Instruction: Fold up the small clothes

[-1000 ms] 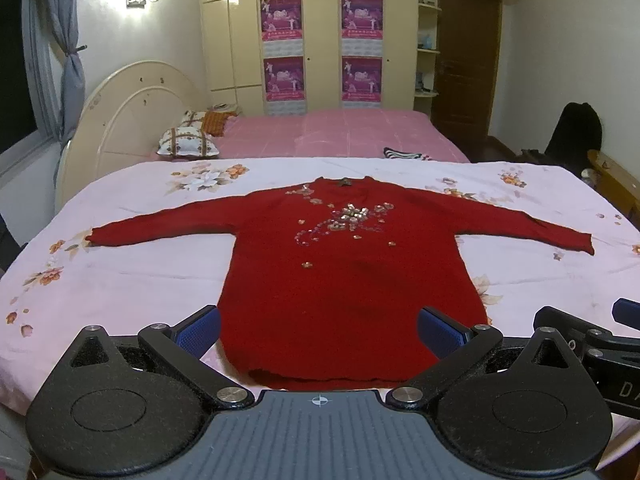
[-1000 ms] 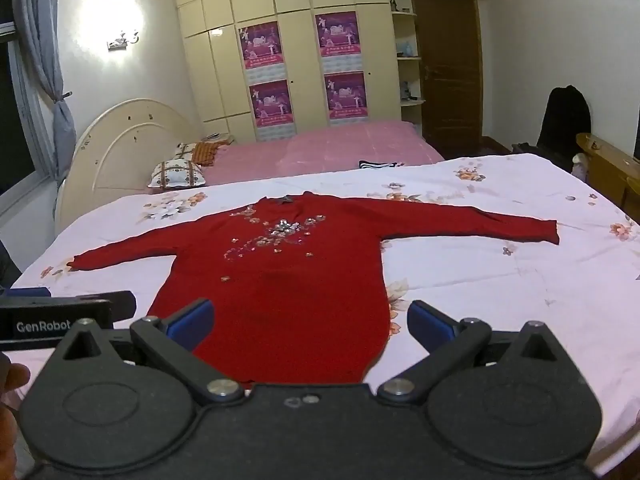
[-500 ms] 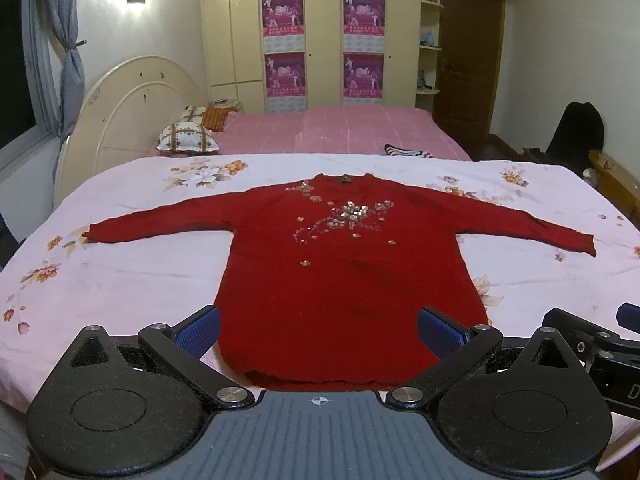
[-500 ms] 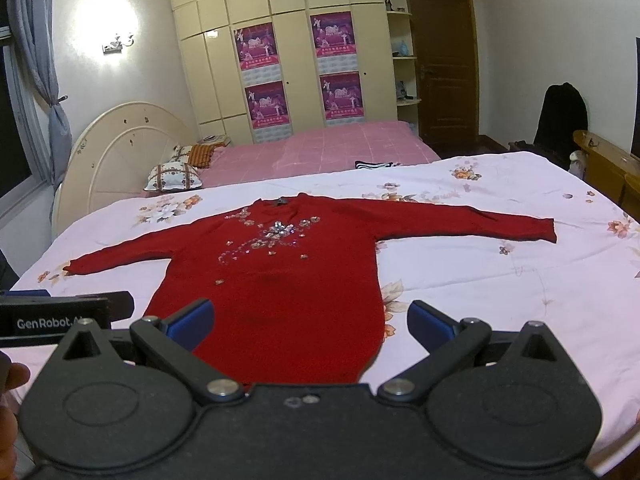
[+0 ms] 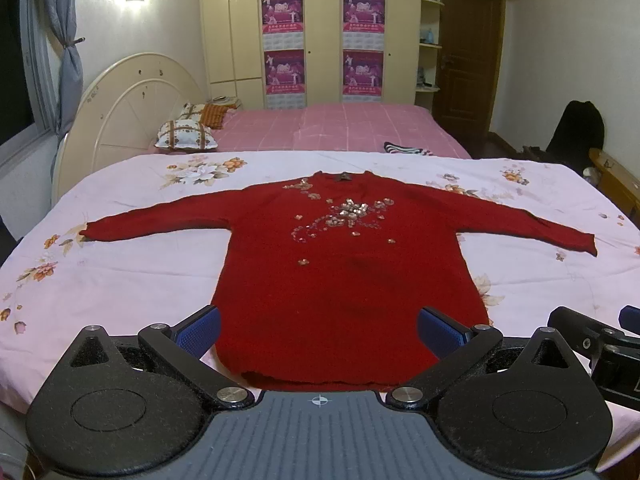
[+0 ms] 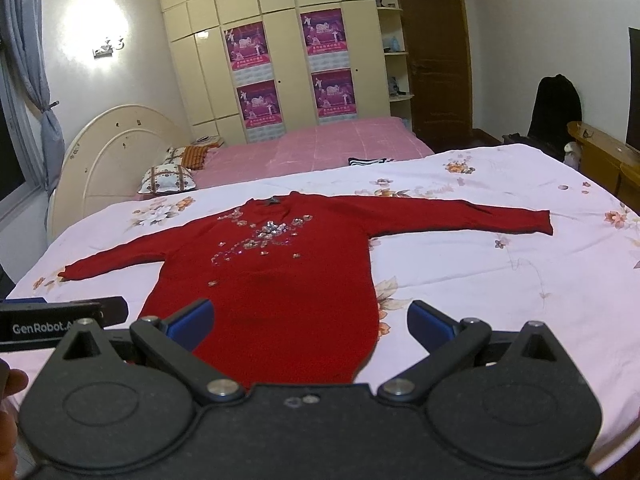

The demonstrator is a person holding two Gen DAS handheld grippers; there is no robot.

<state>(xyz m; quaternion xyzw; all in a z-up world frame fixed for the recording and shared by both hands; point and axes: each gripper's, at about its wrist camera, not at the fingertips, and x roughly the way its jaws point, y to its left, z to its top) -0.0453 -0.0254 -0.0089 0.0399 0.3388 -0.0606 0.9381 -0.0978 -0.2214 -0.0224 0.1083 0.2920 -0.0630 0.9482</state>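
Left wrist view shows us the red sweater (image 5: 344,280) flat on the floral bedspread (image 5: 120,280), hem nearest, collar away, sleeves spread sideways; left gripper (image 5: 318,330) and right gripper (image 6: 308,326) both gape empty.

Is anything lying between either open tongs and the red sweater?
Nothing visible. The red sweater lies flat on the floral sheet, its hem just ahead of the left tongs and right tongs.

We are seeing bare floral sheet (image 5: 132,276) lying open on both sides of the red sweater (image 5: 344,280), beyond each sleeve and along its hem. Nothing is blocking the sheet near the sweater; a striped item (image 5: 404,149) is sitting well behind its collar.
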